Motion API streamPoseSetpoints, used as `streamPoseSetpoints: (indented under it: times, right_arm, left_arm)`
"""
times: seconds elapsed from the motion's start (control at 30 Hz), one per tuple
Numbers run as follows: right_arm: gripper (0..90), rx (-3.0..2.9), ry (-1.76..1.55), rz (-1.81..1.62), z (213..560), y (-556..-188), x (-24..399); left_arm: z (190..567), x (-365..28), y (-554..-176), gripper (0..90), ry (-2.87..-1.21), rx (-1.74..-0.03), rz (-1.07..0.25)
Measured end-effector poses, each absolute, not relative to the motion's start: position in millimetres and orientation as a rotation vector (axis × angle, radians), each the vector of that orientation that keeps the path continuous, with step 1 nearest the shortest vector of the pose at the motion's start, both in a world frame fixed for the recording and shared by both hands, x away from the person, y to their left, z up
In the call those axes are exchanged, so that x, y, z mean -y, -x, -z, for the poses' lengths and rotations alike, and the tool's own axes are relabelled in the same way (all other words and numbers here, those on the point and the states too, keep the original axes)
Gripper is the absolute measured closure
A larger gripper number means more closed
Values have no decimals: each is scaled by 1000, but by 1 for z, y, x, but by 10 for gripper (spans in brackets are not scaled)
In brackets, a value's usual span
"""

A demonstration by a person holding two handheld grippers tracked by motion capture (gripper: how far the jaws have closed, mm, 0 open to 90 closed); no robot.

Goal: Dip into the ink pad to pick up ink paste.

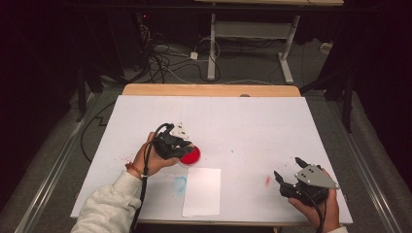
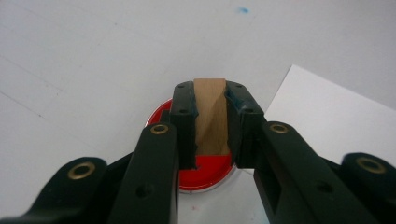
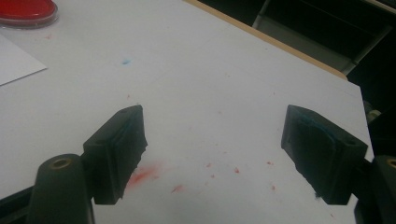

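Two grippers at work over a white-covered table (image 1: 252, 121). Nearest the person's edge: right gripper (image 1: 287, 174), held low in the right hand (image 1: 318, 208) at the front right corner, jaws spread wide with nothing between them. Under and just beyond those jaws in the right gripper view, red smears (image 3: 144, 175) and flecks on the white covering. Also near the front edge, at centre: white sheet of paper (image 1: 202, 191), lying flat, with a faint blue smudge (image 1: 179, 183) just to its left. Just behind the sheet's far left corner: round red ink pad (image 1: 191, 155), flat on the covering. Left gripper (image 2: 210, 100) directly over it, held by the left hand (image 1: 150, 160) in a pale grey sleeve (image 1: 109, 206); jaws clamped on a small wooden block (image 2: 210, 116), upright, its lower end at the red surface, probably touching, though hard to be sure from this angle. Farther out: bare white covering with a tiny blue speck (image 1: 231, 151) and faint grid lines. At the far edge, strip of uncovered wooden tabletop (image 1: 209, 90). Beyond that, dim room: grey floor, tangle of cables (image 1: 165, 58), white legs of another desk (image 1: 252, 43), dark drapes either side.
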State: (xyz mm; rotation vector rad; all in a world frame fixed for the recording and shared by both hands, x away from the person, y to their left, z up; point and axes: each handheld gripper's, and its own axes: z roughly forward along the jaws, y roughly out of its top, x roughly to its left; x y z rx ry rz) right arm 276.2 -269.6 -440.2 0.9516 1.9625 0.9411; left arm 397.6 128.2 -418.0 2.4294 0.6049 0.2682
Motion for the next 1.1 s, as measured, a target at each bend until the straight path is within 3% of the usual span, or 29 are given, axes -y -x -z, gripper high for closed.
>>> streamPoseSetpoints:
  times: [0.73, 1.1]
  right_arm:
    - [222, -1980, -945, -927, 442, -278, 269]
    - [222, -1981, -942, -925, 443, -278, 269]
  left_arm:
    - [452, -127, -418, 736, -2450, -692, -150]
    - [453, -125, -417, 737, -2471, -689, -167]
